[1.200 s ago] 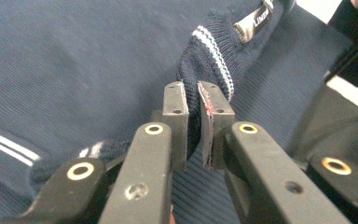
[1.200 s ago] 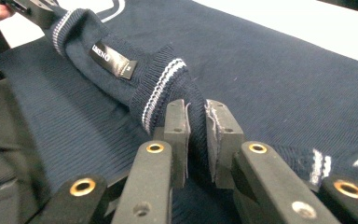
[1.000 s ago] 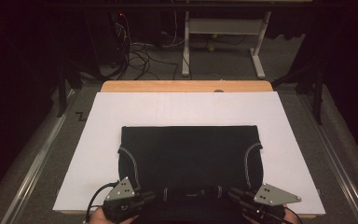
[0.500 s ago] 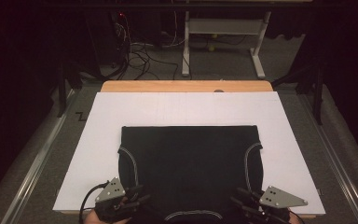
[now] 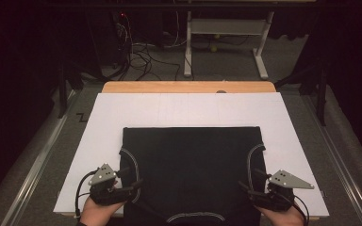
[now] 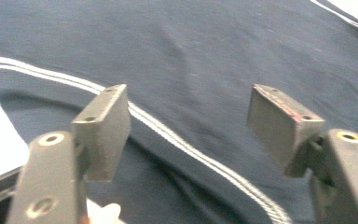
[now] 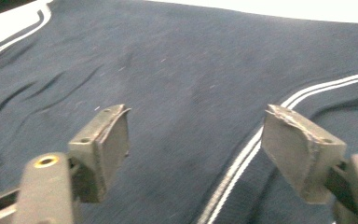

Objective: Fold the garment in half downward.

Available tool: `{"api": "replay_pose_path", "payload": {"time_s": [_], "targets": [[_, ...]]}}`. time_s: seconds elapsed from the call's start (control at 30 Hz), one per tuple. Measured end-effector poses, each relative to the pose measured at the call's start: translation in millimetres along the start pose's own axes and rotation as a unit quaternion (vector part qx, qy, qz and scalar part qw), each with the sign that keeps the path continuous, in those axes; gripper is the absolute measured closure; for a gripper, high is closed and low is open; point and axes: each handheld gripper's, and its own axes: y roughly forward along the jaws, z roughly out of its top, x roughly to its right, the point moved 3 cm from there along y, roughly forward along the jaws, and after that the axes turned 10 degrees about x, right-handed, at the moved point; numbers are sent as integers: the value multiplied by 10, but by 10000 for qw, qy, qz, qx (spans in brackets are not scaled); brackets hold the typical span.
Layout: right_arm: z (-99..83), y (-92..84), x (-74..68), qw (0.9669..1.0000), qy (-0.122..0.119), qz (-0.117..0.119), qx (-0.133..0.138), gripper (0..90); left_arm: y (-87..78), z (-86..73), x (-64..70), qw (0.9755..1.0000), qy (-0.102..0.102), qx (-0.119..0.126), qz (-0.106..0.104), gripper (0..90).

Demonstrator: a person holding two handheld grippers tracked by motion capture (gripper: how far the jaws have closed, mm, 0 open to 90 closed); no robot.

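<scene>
From above, on the near half of the bench point(image 5: 188, 87), a dark sleeveless shirt point(image 5: 191, 169) with white-piped armholes lies flat on a white sheet point(image 5: 188, 110). The left claw point(image 5: 133, 184) sits at the shirt's near left edge by the armhole, the right claw point(image 5: 246, 187) at its near right edge, each held by a hand at the bench's front edge. The sheet is bare beyond the shirt's straight far edge and in narrower strips along both sides, so there is open room forward and outward; the near edge is tight, with the neckline at the front lip. A pull toward the person could drag the cloth off the bench.

Along the left claw's own jaws, they stand wide apart and hold nothing, hovering over the shirt's navy cloth with the white armhole piping point(image 6: 177, 135) running between them. Closing here could pinch just the top layer, or catch only the trim, so the cloth might bunch or slip.

Along the right claw's own jaws, they are likewise spread wide and empty, over soft wrinkles point(image 7: 42, 100) and the other piping point(image 7: 242, 158). Uneven closing of the two sides would likely skew the shirt on the sheet.
</scene>
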Motion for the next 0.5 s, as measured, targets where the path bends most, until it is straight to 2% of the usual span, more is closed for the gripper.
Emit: {"api": "replay_pose_path", "payload": {"time_s": [0.07,0.13,0.33,0.5], "targets": [[16,20,42,9999,42,-111,12,156,10,23,-74,10000,-63,16,54,211],[30,43,86,9999,43,-159,24,149,12,47,-132,9999,-56,46,132,169],[103,110,198,9994,53,-311,121,66,1,125,-266,9992,103,200,330,78],[169,161,257,9988,19,-427,240,2,37,180,-408,9990,23,220,378,0]]}}
